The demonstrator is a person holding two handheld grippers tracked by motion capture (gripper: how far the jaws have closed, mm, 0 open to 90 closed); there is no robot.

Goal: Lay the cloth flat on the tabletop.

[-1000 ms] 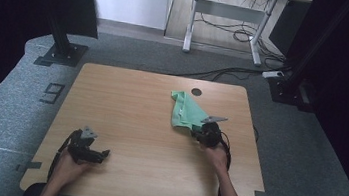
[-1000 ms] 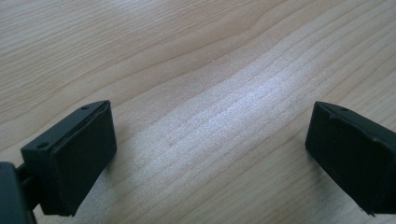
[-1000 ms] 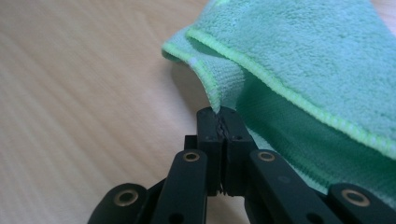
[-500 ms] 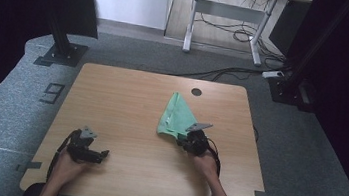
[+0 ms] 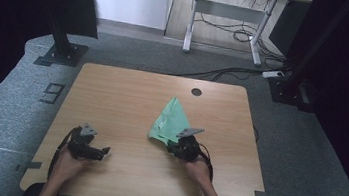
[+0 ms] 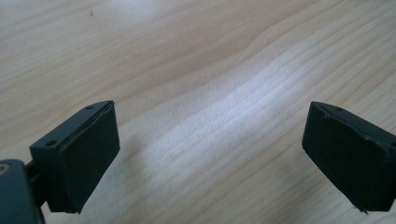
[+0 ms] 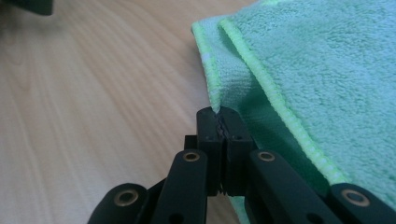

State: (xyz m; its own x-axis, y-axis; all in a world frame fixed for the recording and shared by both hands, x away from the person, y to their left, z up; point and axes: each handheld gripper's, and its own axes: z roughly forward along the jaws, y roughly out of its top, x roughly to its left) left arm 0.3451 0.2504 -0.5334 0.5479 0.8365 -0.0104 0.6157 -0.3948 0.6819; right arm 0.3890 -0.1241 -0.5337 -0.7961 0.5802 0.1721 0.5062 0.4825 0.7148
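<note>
Now the right claw (image 7: pixel 219 116) pinches the green cloth's (image 7: pixel 327 70) hem, while the left claw (image 6: pixel 210 154) stands spread.

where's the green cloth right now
In the high view the green cloth lies right of the table's centre, its near corner pinched in the right gripper.

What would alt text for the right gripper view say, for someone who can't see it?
A black claw, its jaws shut, pinches the hemmed edge of a green towel that is lying on a light wooden table. The towel spreads up and to the right, with a second hemmed edge beside the pinched one.
</note>
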